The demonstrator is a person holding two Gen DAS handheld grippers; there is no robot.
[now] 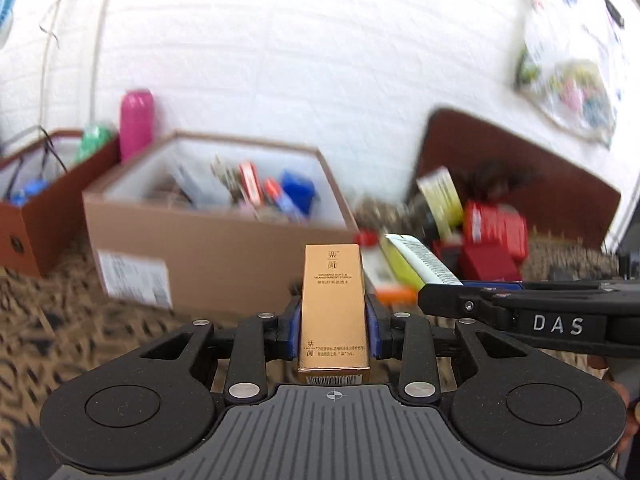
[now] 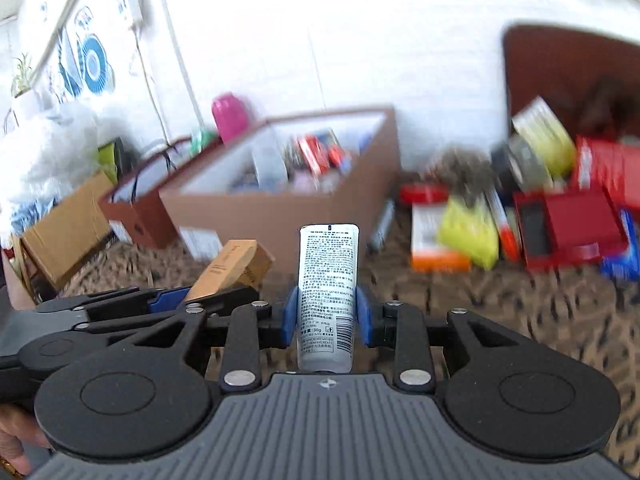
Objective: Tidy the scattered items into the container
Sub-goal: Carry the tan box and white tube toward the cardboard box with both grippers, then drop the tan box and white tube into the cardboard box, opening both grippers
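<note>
My left gripper (image 1: 333, 326) is shut on a gold carton (image 1: 333, 304), held upright above the patterned carpet. My right gripper (image 2: 326, 316) is shut on a white tube (image 2: 328, 288) with black print. Each gripper shows in the other's view: the right one with the tube (image 1: 426, 262) at the left view's right side, the left one with the gold carton (image 2: 236, 268) at the right view's left. The open brown cardboard box (image 1: 224, 256), holding several items, stands ahead; it also shows in the right wrist view (image 2: 296, 216).
A pile of scattered items lies right of the box: red boxes (image 2: 568, 224), a yellow pack (image 2: 468, 232), an orange-and-white box (image 2: 432, 240), a tape roll (image 2: 520, 160). A second dark brown box (image 1: 32, 216) and a pink bottle (image 1: 136, 124) stand at the left. A white wall is behind.
</note>
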